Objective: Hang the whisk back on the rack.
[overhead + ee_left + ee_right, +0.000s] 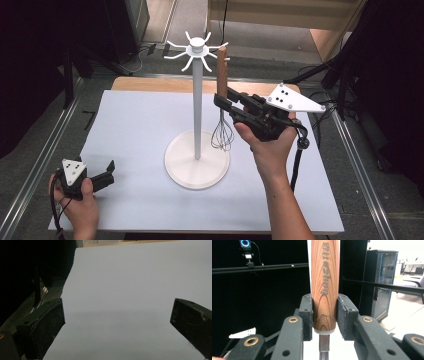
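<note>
Whisk (222,100) upright, wooden handle up beside hooks at top of white stand (198,100), wire head low, just above round base. Right hand-held gripper (223,101) clamps handle near its lower end; both pads (308,315) press on wood. Left hand-held gripper (107,172) rests wide, nothing inside, on white bench (140,125), well apart. Risk: handle end misses hook, or bumps arm and tips stand. Grip low on handle, so top may swing. No second hand steadies stand.
</note>
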`<control>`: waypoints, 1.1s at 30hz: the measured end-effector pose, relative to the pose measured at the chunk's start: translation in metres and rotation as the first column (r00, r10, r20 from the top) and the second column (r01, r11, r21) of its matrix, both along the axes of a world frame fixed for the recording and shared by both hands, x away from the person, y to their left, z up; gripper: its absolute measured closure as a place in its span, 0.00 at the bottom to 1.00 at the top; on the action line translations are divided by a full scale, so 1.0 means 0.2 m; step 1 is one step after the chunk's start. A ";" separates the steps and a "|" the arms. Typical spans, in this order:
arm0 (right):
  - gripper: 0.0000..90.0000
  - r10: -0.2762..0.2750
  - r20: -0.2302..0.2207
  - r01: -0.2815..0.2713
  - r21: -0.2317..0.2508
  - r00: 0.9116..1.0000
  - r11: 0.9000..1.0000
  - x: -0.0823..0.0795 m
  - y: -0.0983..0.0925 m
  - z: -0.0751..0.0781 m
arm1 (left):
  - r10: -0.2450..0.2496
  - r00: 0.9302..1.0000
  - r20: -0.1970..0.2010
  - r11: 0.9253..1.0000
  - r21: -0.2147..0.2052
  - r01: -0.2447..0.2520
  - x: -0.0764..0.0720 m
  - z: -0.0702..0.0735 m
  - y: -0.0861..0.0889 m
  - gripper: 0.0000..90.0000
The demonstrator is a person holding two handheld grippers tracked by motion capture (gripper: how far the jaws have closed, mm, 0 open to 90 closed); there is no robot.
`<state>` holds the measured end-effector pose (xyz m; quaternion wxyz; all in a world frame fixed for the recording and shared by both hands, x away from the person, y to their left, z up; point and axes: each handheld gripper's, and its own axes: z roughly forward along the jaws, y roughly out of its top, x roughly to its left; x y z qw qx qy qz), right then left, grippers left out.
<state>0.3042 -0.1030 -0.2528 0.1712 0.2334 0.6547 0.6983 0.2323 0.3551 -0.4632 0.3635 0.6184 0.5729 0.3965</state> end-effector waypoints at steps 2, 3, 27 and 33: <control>0.78 -0.002 0.009 0.002 0.005 1.000 1.000 0.00 0.00 -0.01 | 0.000 1.000 -0.001 1.000 0.000 0.000 0.00 0.00 0.00 0.00; 0.78 -0.004 0.008 0.004 0.008 1.000 1.000 0.00 0.01 -0.01 | 0.001 1.000 -0.002 1.000 0.000 -0.001 0.00 0.00 0.00 0.00; 0.77 -0.014 0.049 0.014 0.011 0.999 1.000 0.03 0.03 -0.09 | 0.000 1.000 -0.002 1.000 0.000 0.000 0.00 0.00 0.00 0.00; 0.62 -0.009 0.037 0.008 0.027 0.999 1.000 0.03 -0.01 -0.08 | 0.000 1.000 0.001 1.000 -0.001 0.000 0.00 0.00 0.00 0.00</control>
